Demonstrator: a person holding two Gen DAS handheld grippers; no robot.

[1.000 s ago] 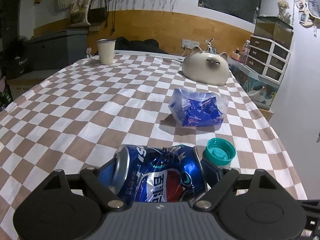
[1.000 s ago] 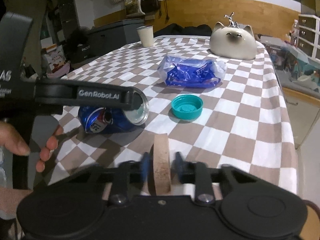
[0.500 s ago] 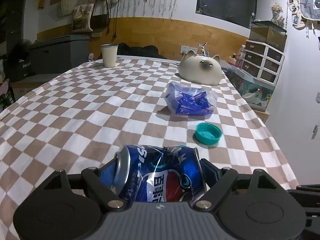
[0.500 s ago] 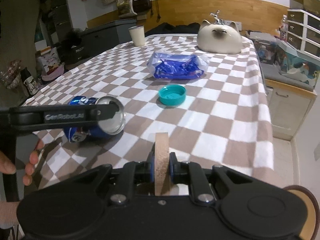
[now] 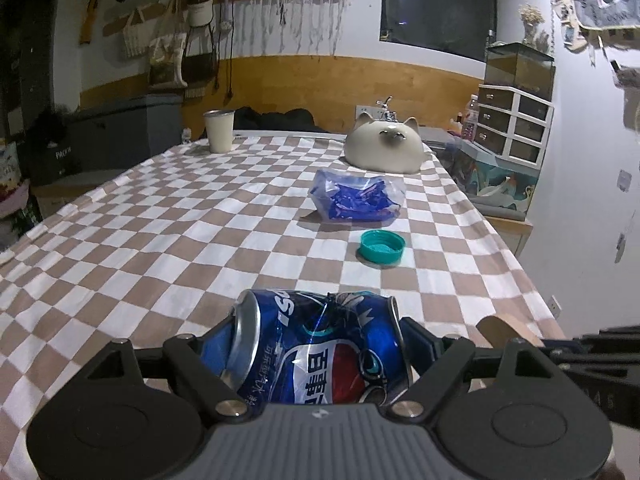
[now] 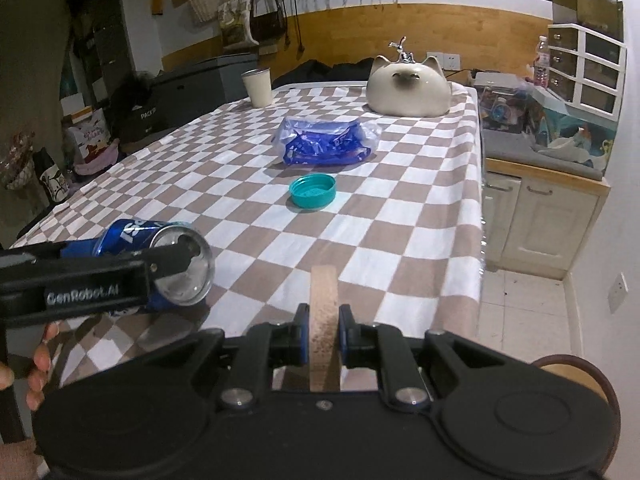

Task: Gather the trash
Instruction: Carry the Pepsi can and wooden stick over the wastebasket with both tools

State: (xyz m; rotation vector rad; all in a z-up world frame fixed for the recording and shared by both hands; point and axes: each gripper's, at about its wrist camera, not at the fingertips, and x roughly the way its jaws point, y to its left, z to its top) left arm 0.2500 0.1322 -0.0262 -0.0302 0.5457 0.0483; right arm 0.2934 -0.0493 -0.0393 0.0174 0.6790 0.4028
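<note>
From the left wrist, the left gripper [image 5: 320, 344] holds a dented blue soda can [image 5: 320, 348] sideways between its fingers, above the checkered worktop [image 5: 160, 240]; a teal cap [image 5: 382, 246] and a blue plastic bag [image 5: 356, 198] lie farther off. From the right wrist, the right gripper [image 6: 323, 330] has its fingers narrow, clamping a cardboard roll [image 6: 323, 320] edge-on.

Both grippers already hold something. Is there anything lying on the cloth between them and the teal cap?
Nothing visible does. The left gripper holds the crushed can, and the right gripper holds a brown ring. The teal cap lies ahead on bare checkered cloth; the blue bag lies behind it.
</note>
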